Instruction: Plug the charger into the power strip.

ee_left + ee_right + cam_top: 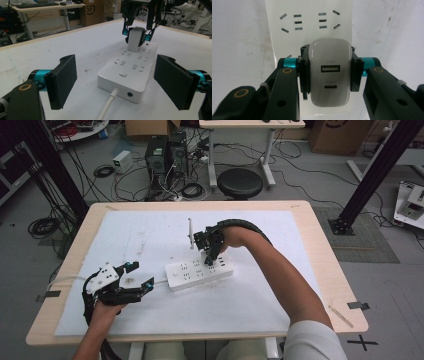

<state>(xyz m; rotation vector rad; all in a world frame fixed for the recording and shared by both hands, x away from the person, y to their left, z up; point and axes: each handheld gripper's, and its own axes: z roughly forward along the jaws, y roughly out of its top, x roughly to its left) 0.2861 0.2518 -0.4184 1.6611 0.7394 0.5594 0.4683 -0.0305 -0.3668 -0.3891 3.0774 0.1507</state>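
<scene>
On the white sheet (150,235) covering the bench (320,250), a white power strip (197,271) lies near the middle, its cord running off its left end. The right hand-held gripper (210,260) points straight down over the strip's right half, its jaws clamped on the two sides of a white charger (330,75). The right gripper view shows a rectangular port and a smaller oval one on the charger's upper face. The left gripper view has the charger (135,39) standing upright on the strip (130,70), apparently seated in a socket, though the contact itself is hard to make out. The left hand-held gripper (137,276) rests low on the sheet just left of the strip's cord end, with its jaws spread wide apart and nothing between the pads (63,80).
</scene>
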